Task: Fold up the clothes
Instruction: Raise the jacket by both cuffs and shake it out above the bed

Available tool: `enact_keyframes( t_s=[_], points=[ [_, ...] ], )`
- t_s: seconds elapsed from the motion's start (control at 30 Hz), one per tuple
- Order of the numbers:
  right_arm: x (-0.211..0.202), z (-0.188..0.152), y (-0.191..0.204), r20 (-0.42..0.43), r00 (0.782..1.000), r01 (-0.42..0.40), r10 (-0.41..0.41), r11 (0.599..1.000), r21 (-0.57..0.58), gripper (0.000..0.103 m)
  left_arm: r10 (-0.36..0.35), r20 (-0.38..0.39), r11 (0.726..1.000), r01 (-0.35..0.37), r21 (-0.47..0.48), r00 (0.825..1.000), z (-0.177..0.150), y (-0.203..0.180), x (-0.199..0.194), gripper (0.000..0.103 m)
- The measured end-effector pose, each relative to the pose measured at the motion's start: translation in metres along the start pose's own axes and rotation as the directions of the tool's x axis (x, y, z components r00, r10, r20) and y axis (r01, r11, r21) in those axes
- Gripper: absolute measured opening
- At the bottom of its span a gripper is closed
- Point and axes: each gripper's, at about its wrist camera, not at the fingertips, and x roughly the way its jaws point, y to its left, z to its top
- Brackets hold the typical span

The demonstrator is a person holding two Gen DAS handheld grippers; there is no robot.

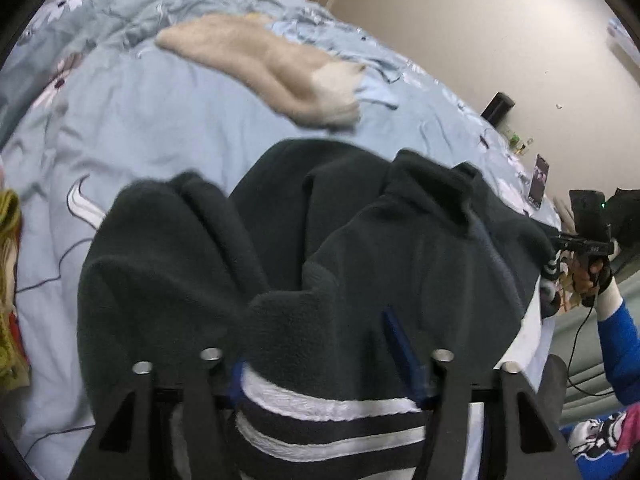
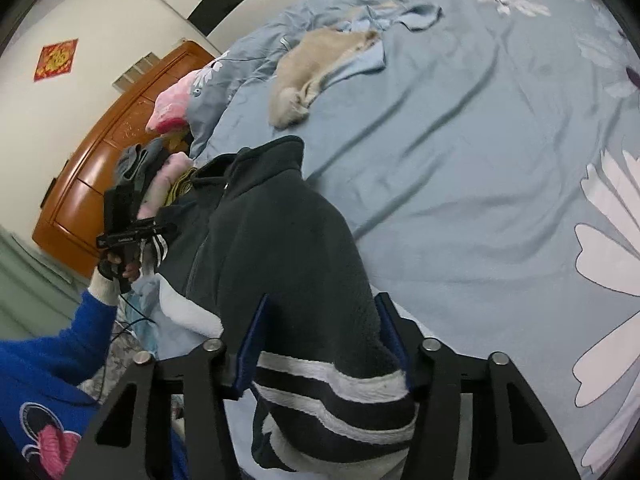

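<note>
A dark grey fleece jacket [image 1: 360,248] with a white-striped hem lies bunched on the light blue bed sheet [image 1: 152,120]. My left gripper [image 1: 324,360] is shut on its striped hem [image 1: 328,420], which fills the space between the blue-padded fingers [image 1: 404,352]. In the right wrist view the same jacket [image 2: 280,248] stretches away from my right gripper [image 2: 320,340], which is shut on the other striped hem corner [image 2: 332,392]. Each gripper shows in the other's view, the right one [image 1: 580,240] and the left one [image 2: 132,232], both at the jacket's edge.
A beige fluffy garment [image 1: 272,68] lies farther up the bed, also in the right wrist view [image 2: 316,64]. A pile of pink and grey clothes [image 2: 168,148] sits at the bed's edge by a wooden cabinet [image 2: 104,152]. A phone [image 1: 538,180] stands near the wall.
</note>
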Motion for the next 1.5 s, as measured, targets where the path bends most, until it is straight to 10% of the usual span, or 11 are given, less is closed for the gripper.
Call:
enact_keyframes(
  t_s=[0.1,0.37,0.77,0.97,1.17,1.3,1.5],
  points=[
    [0.005,-0.001,0.014,0.007,0.998,0.069,-0.069,0.997,-0.019,0.025,0.067,0.012,0.997,-0.067,0.027,0.998,-0.004,-0.014,0.001,0.017],
    [-0.035,0.011,0.044,0.154,0.938,0.314,-0.31,0.949,-0.001,0.01,0.181,0.262,0.983,-0.18,-0.027,0.948,0.005,-0.04,-0.065,0.012],
    [-0.205,0.067,0.168,0.642,0.705,0.396,-0.301,0.918,-0.004,0.009,0.178,0.737,0.936,-0.344,0.079,0.652,0.033,-0.162,-0.284,0.012],
    [-0.274,0.044,0.214,0.752,0.617,0.407,-0.233,0.912,-0.052,0.009,0.14,0.822,0.917,-0.386,0.103,0.552,0.003,-0.193,-0.356,0.012],
    [-0.291,0.072,0.234,0.77,0.579,0.479,-0.267,0.876,-0.056,0.009,0.162,0.777,0.916,-0.386,0.112,0.608,0.04,-0.185,-0.342,0.012],
    [-0.251,0.123,0.202,0.697,0.62,0.509,-0.36,0.861,-0.009,0.009,0.214,0.711,0.918,-0.387,0.089,0.67,0.081,-0.149,-0.272,0.012],
    [-0.129,0.191,0.104,0.557,0.679,0.541,-0.479,0.839,0.061,0.009,0.404,0.584,0.865,-0.501,0.007,0.704,0.14,-0.07,-0.111,0.014]
  ],
)
